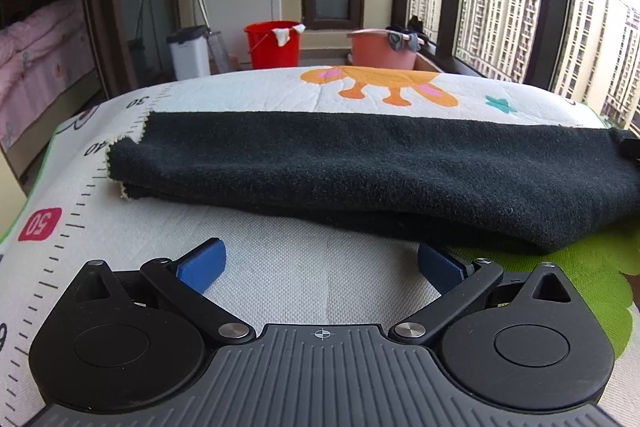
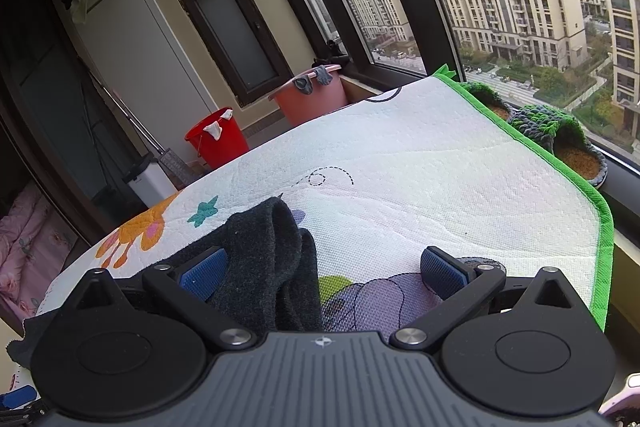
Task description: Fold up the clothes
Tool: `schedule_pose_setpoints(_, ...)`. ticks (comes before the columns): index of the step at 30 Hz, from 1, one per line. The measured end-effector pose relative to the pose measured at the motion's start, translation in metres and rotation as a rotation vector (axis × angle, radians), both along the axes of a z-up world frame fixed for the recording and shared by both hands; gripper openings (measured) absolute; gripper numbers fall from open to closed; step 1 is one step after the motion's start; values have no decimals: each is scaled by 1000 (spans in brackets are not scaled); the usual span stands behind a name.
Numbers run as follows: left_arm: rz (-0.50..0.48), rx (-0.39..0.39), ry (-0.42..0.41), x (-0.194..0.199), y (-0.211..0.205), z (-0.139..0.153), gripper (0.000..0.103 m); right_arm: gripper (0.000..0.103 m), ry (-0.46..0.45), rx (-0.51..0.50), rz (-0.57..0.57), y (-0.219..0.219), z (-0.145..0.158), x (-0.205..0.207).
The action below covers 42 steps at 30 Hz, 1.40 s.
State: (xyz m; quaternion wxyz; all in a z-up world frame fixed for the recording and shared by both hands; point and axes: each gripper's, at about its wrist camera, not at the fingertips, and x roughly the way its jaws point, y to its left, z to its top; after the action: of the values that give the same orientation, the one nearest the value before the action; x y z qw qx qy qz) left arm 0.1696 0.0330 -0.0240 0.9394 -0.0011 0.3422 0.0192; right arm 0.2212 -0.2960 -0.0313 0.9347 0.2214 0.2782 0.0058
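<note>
Garment (image 1: 360, 171), dark and already doubled, lay across your printed mat (image 1: 280, 95). Your left gripper (image 1: 320, 263) stood wide open, empty; your right gripper (image 2: 320, 267) gaped over one end, unclamped. Next: pinch and fold again.

A folded dark fleece cloth (image 1: 360, 179) is lying across the middle of the left view on a printed quilted mat (image 1: 280, 267); behind it, a red plastic bucket (image 1: 274, 45) is sitting left of a pink plastic tub (image 1: 382, 49).
</note>
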Motion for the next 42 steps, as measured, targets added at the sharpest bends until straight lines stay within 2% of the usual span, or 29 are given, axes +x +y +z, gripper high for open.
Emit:
schedule_pose_setpoints(4,1,19,-1,0,-5,0,103,103,-1,4,0,0,0,0)
schedule_pose_setpoints(36,0,7,0,-5,-2,4,103,103,-17,61,-12,-8,-4,-3)
schedule_pose_setpoints(42,0,7,-1,-4,-1,4,103,103,6,37,-13,-5,-3,0)
